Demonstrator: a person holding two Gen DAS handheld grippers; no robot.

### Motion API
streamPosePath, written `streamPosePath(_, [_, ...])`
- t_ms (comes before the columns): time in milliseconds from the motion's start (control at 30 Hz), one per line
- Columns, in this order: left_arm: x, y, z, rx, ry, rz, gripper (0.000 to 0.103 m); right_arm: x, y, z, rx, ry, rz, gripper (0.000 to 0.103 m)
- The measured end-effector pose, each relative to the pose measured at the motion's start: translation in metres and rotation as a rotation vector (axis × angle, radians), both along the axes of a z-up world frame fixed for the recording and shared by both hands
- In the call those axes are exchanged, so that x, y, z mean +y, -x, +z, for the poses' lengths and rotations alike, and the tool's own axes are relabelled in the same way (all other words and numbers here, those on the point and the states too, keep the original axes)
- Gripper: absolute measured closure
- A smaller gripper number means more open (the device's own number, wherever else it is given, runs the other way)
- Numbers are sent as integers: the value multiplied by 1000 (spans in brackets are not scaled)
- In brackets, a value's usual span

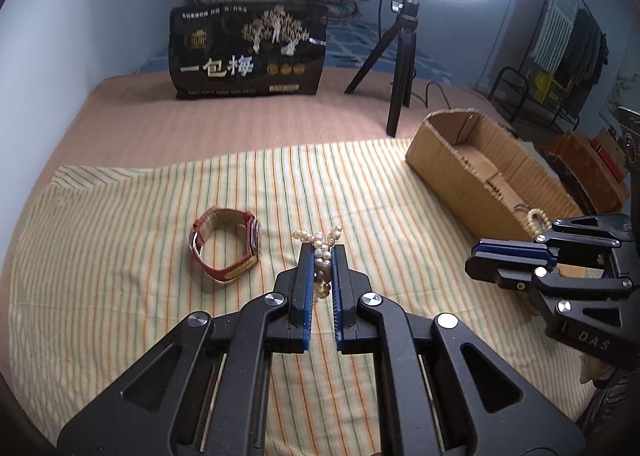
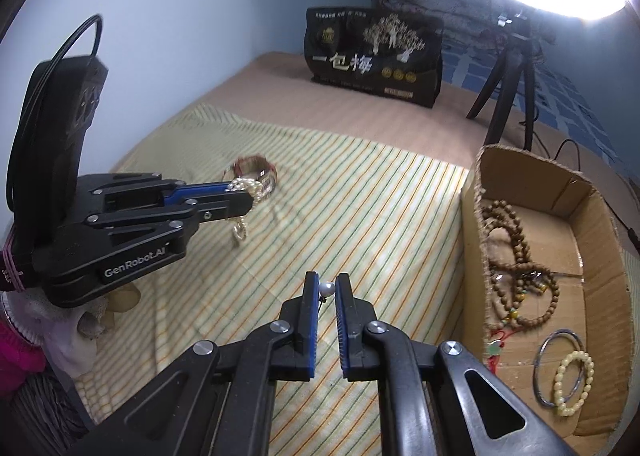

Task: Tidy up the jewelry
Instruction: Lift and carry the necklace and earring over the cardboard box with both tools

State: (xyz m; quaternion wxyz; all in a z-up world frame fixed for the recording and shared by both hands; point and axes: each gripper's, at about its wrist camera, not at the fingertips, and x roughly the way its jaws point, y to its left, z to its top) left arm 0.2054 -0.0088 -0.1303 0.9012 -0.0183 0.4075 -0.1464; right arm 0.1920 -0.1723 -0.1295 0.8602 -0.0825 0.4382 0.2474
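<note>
Left wrist: pearl bracelet point(image 1: 323, 252) clamped inside left gripper point(image 1: 323, 256).

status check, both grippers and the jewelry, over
Left gripper shut on pearl bracelet. Right gripper shut on single pearl. Watch on cloth. Box unobstructed.

The right gripper point(image 2: 327, 283) pinches a single white pearl bead point(image 2: 326, 289) above the yellow striped cloth point(image 2: 360, 216). The left gripper point(image 2: 244, 198) clamps a pearl strand point(image 2: 245, 192). Right of them, the open cardboard box point(image 2: 472, 224) holds brown wooden bead strands point(image 2: 516, 256).
</note>
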Motion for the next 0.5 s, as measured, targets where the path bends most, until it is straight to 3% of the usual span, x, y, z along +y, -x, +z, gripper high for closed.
streamPosePath(500, [-32, 27, 52, -87, 37, -66, 97, -54, -3, 44, -83, -73, -109, 97])
